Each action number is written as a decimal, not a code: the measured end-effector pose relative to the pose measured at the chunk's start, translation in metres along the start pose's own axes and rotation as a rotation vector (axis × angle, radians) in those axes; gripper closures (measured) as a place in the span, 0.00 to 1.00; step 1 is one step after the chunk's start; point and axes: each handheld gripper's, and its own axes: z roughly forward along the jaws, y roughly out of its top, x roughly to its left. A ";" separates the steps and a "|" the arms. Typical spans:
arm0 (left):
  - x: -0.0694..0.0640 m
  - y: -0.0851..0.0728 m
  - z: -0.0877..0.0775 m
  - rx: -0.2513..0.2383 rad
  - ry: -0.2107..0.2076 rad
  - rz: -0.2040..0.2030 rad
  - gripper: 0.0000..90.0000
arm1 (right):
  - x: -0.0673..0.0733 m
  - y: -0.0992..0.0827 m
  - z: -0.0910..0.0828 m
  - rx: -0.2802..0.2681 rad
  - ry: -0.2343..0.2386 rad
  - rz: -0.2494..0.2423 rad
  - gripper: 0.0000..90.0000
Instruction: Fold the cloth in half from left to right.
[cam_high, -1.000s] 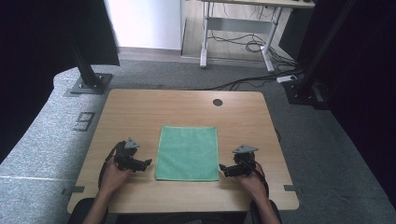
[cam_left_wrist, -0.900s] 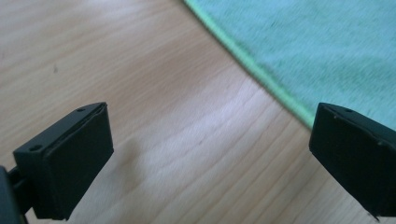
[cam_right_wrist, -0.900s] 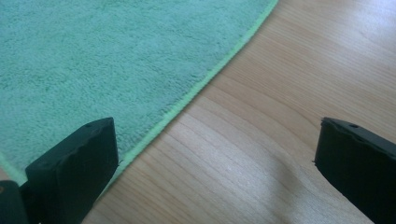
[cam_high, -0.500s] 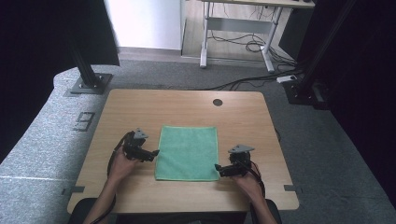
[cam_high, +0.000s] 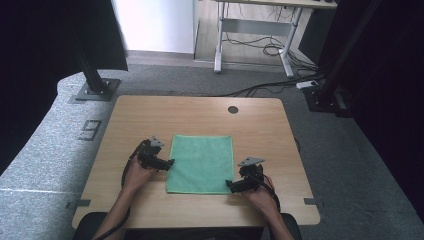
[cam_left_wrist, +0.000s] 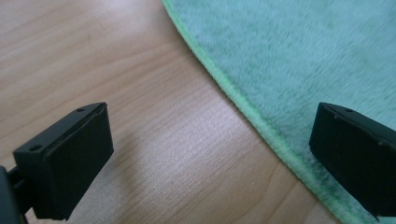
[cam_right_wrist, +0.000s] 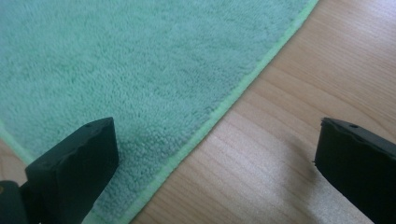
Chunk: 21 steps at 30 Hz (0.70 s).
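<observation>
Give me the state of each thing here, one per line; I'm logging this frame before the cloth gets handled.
green cloth: spread flat on the table, unfolded, not gripped.
left gripper: open, jaws straddling the cloth's left edge.
right gripper: open, jaws straddling the cloth's right edge near the front corner.
wooden table: bare apart from the cloth, round hole near its far edge.
</observation>
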 end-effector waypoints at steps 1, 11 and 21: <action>0.000 0.000 0.000 -0.001 0.000 -0.005 0.00 | 0.000 0.000 0.000 0.007 -0.005 -0.004 0.00; -0.012 -0.007 -0.007 0.019 0.007 -0.042 0.00 | -0.006 -0.003 -0.002 0.029 -0.072 -0.045 0.00; -0.039 -0.014 -0.015 0.038 -0.033 -0.019 0.00 | -0.028 -0.008 -0.008 0.017 -0.128 -0.022 0.00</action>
